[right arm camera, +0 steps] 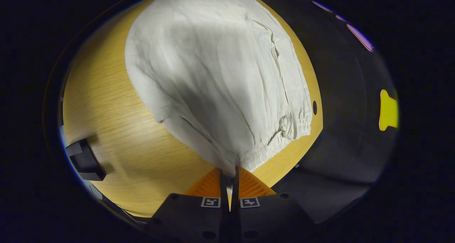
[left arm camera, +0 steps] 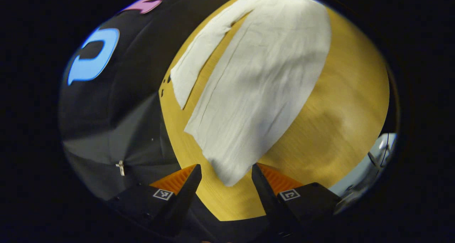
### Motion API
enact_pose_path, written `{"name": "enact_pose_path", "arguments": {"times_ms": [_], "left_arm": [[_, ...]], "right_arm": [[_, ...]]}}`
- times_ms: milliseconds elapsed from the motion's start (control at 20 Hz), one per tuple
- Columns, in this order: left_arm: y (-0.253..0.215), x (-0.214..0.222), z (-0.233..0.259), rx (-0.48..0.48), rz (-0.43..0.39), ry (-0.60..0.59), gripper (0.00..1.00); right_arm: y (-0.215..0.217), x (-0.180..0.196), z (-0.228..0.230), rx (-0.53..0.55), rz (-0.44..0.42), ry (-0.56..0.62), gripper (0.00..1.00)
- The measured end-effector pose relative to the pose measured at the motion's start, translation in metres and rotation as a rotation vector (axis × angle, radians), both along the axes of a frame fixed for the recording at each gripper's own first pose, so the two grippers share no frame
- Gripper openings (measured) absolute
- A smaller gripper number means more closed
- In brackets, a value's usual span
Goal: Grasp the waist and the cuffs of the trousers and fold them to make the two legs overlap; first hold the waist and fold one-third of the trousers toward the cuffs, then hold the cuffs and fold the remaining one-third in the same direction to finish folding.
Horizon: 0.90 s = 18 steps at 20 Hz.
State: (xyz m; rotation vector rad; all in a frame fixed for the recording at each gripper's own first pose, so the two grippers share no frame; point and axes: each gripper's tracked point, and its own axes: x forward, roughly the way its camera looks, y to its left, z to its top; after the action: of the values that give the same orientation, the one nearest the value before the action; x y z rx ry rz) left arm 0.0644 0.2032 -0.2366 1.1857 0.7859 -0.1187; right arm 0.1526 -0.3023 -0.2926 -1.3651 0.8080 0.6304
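Right gripper view has the wooden surface point(right arm camera: 117, 129) carrying white trousers point(right arm camera: 213, 75), spread flat for folding. Right gripper point(right arm camera: 229, 175), jaws closed on the elastic waist point(right arm camera: 284, 129) edge, anchors the near end. Left gripper point(left arm camera: 226, 173), jaws wide apart, straddles a near cuff point(left arm camera: 227, 168), seemingly ready to pinch.

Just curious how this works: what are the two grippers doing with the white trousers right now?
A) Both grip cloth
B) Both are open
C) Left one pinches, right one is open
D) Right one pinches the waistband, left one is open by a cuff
D: the right gripper is closed on the waistband of the trousers, and the left gripper is open around a cuff corner.
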Motion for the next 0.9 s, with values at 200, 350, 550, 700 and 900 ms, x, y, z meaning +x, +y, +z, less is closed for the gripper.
{"name": "enact_pose_path", "arguments": {"times_ms": [200,350,550,700,900], "left_arm": [[-0.009,0.027,0.002,0.176,-0.222,0.120,0.76],[-0.007,0.022,-0.003,0.117,-0.177,0.189,0.57],[-0.010,0.026,-0.006,0.086,-0.155,0.250,0.33],[-0.011,0.025,-0.010,0.089,-0.172,0.272,0.18],[-0.010,0.025,-0.009,0.049,-0.135,0.262,0.08]], "right_arm": [[0.000,-0.001,0.000,-0.012,0.010,-0.011,0.05],[0.000,0.000,0.000,-0.022,0.019,-0.020,0.05],[-0.001,0.000,0.001,-0.025,0.019,-0.025,0.05],[0.000,0.000,0.001,-0.041,0.035,-0.059,0.05],[-0.001,0.001,0.001,-0.040,0.031,-0.069,0.05]]}}
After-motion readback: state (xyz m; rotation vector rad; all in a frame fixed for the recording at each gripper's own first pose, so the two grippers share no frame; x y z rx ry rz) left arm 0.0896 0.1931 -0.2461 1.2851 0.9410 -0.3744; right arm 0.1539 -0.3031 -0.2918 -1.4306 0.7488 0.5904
